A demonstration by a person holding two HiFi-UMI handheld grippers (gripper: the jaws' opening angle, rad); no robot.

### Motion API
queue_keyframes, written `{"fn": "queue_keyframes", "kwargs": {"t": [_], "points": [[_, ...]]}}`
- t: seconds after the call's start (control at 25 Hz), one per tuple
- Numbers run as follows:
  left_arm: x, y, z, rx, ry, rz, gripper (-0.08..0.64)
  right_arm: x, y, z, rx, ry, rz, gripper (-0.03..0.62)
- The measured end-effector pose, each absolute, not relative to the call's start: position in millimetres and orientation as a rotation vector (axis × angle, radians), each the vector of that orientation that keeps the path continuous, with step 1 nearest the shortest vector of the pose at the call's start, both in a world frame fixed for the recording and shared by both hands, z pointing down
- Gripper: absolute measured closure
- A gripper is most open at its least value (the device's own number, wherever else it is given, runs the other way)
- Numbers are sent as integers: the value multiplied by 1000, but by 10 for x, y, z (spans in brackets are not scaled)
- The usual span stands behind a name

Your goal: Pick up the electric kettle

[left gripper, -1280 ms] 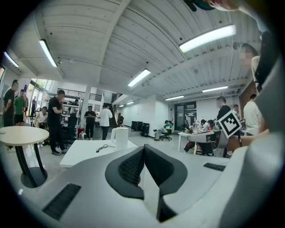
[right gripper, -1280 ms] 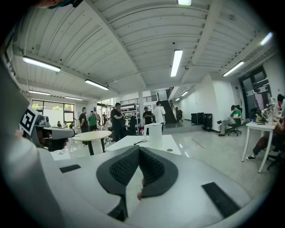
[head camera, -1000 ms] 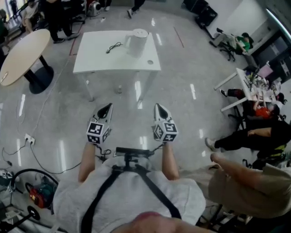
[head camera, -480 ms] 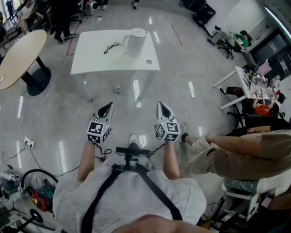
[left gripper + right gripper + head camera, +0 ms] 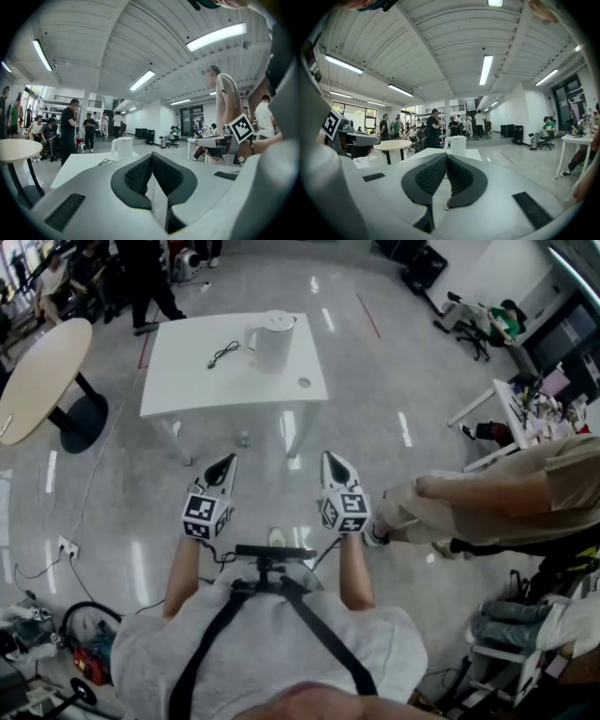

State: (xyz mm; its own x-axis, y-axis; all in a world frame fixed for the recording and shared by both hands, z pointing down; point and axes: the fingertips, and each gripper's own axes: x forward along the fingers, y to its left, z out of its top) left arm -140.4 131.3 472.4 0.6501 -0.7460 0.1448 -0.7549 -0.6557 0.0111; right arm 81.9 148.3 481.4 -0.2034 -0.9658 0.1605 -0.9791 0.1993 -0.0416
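A white electric kettle stands on a white table across the floor ahead of me. The same kettle shows far off in the left gripper view and, as the kettle, in the right gripper view. My left gripper and right gripper are held side by side well short of the table, pointing toward it. Both are shut with nothing between the jaws. A black cable lies on the table left of the kettle.
A round beige table stands at the left. A person in beige steps close by on my right. Other people stand beyond the white table. Desks and chairs line the right side. Cables and gear lie on the floor at lower left.
Both grippers and I have moved forward, so the white table and kettle sit a little nearer. The person in beige on the right has stepped forward alongside me.
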Motion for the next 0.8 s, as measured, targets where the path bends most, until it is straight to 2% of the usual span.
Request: {"fn": "queue_keyframes", "kwargs": {"t": [0.8], "points": [[-748, 688, 4735, 2713, -1415, 289, 554, 1250, 641, 4851, 1739, -2529, 224, 580]]}}
